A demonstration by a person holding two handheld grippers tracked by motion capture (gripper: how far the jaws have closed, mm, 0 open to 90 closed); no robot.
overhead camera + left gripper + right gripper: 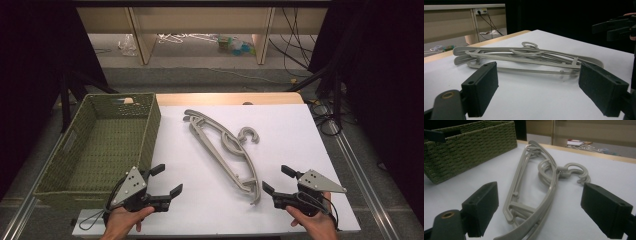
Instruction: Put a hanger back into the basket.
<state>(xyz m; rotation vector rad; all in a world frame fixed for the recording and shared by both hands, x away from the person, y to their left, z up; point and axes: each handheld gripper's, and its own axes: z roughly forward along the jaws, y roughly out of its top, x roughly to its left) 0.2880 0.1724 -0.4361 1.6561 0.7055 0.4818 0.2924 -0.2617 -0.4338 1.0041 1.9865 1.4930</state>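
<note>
A stack of grey plastic hangers (225, 150) lies diagonally across the middle of the white table top, hooks pointing right; the hangers (524, 56) (536, 190) lie ahead of both pairs of jaws. A green woven basket (102, 142) stands at the left, empty as far as I see. My left gripper (166, 181) is open near the front edge, beside the basket's near right corner. My right gripper (277, 180) is open at the front right, just right of the hangers' near end. Nothing is between either pair of jaws.
The white sheet (300, 130) covers a wooden table whose far edge (225, 98) shows beyond it. Past the table are a wooden shelf unit (200, 25), clutter on the floor and cables (295, 45). Metal rails run along both sides of the table.
</note>
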